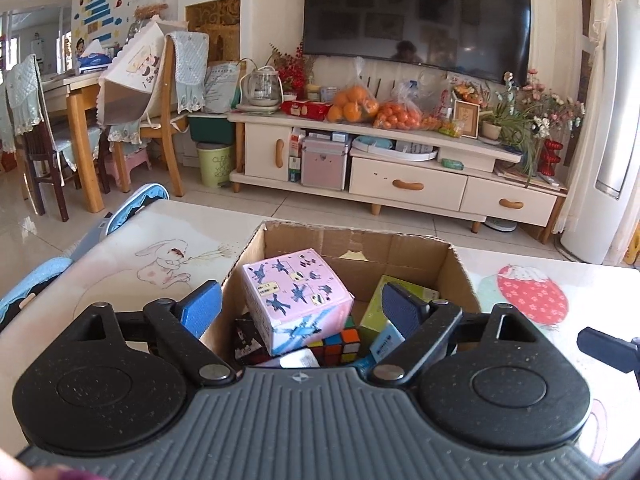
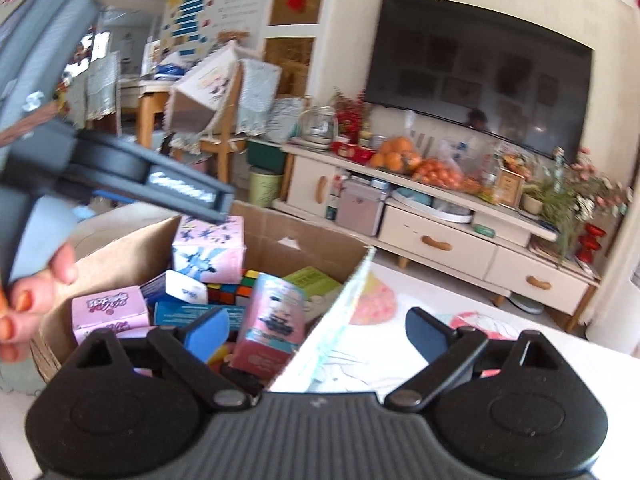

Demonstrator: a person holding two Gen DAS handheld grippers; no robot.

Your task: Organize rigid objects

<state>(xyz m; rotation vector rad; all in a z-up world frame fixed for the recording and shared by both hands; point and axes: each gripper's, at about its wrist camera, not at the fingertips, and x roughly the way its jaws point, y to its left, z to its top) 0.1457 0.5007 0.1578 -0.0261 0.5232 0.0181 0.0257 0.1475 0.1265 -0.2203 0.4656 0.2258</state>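
We hold both sets of jaws spread wide with nothing between the pads. The left gripper (image 1: 301, 302) hovers over the near edge of the cardboard box (image 1: 460, 268), its blue pads to either side of the pink cube box (image 1: 296, 300), which leans on top of the pile without touching them. The right gripper (image 2: 318, 334) straddles the box's right wall, left pad above the contents, right pad over the table (image 2: 600, 376).

The rigid objects already lie in the box: the pink cube box, a puzzle cube (image 1: 340, 340), a green carton (image 1: 384, 300), a small pink carton (image 2: 110, 312) and a tall pink carton (image 2: 266, 324). The step in hand reads as release and clearance. To do it well, we lift the pads clear of the walls before moving sideways, so nothing tips the leaning pink cube box.

Both grippers point forward and moderately downward. In the right wrist view a hand (image 2: 28, 300) grips the left tool's handle at the box's left edge.
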